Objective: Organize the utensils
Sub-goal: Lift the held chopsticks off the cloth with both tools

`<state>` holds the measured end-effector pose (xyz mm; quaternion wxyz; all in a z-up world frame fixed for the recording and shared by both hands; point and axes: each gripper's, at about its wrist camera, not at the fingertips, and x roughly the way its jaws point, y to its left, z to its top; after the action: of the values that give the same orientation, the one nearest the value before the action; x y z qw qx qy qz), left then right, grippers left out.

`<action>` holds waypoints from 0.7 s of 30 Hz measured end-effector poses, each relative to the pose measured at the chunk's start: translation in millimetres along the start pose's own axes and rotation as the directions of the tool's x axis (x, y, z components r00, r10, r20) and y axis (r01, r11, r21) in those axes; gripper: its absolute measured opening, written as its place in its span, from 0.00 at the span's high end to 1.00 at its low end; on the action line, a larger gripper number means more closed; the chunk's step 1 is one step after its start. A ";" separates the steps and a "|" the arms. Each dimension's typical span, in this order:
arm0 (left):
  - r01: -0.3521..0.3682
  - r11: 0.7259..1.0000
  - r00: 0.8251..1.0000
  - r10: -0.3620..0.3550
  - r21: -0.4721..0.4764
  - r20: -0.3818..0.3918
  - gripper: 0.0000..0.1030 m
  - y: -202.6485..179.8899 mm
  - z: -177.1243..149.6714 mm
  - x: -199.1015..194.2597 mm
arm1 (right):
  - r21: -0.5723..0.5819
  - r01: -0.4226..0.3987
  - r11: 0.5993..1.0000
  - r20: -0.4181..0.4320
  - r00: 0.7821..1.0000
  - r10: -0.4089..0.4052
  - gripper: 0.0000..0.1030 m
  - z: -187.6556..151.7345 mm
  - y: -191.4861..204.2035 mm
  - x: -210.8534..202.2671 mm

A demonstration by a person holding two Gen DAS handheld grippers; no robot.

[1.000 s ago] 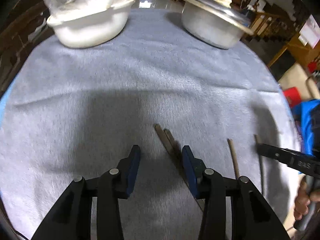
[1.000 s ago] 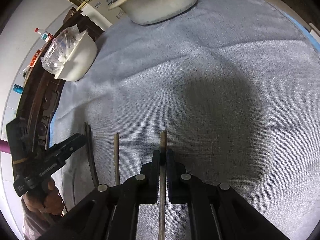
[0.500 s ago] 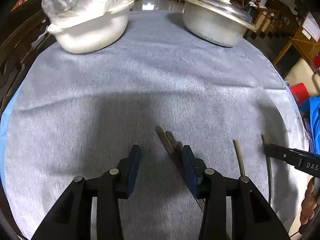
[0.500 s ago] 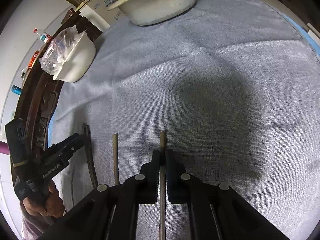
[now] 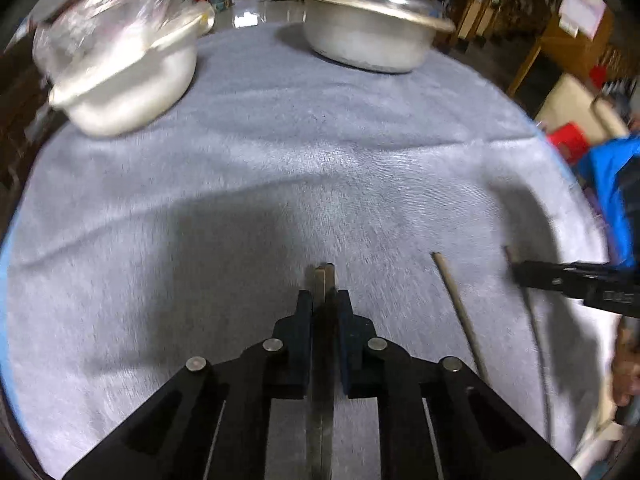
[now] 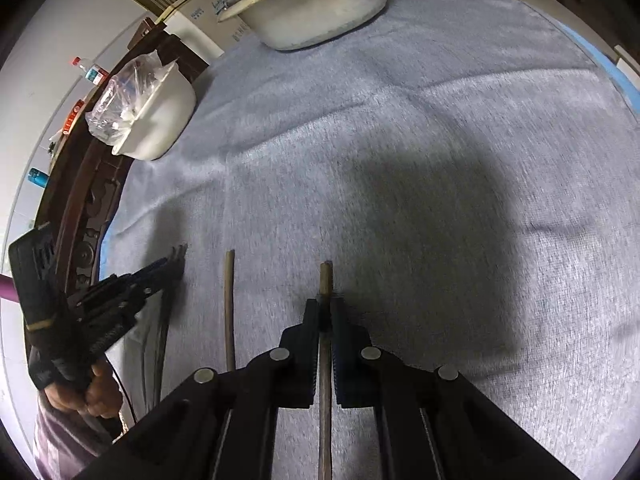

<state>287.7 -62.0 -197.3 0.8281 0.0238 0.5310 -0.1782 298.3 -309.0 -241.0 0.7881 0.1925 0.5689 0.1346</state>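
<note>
Both grippers, the left gripper (image 5: 324,300) and the right gripper (image 6: 325,312), were matte black with silver round rivets and dark-blue pads (image 5: 347,340); a blue sleeve (image 5: 612,184) showed beside the right one.

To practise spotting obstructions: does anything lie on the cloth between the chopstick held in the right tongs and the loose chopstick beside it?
Nothing visible does. Only bare grey cloth separates the held chopstick, clamped in the right tongs, from the loose chopstick.

A lidded metal pot (image 5: 372,28) and bagged white bowl (image 5: 128,80) sit apart on grey cloth (image 5: 280,168).
</note>
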 end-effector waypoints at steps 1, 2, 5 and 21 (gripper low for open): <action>0.018 1.000 1.000 -0.018 -0.014 0.010 0.89 5.3 -2.3 -5.6 | 0.000 -0.001 1.000 0.002 1.000 0.001 0.93 -1.1 -0.6 -0.4; 0.028 0.999 0.999 -0.027 -0.025 0.019 0.89 9.5 -3.6 -10.5 | 0.002 -0.002 1.000 0.004 1.000 0.002 0.93 -2.1 -0.9 -0.9; 0.010 0.999 1.000 -0.009 -0.044 0.030 0.89 13.7 -7.0 -15.6 | 0.001 0.006 1.000 0.008 1.000 -0.006 0.93 -5.4 -0.6 -1.9; -0.066 0.996 0.998 0.065 -0.053 -0.023 0.89 17.5 -14.6 -3.2 | -0.008 0.049 0.999 0.003 0.999 -0.049 0.93 -10.2 3.5 -3.0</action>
<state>279.4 -41.5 -203.4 0.8280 0.0206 0.5436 -0.1363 287.7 -305.7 -239.7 0.7929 0.1752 0.5718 0.1172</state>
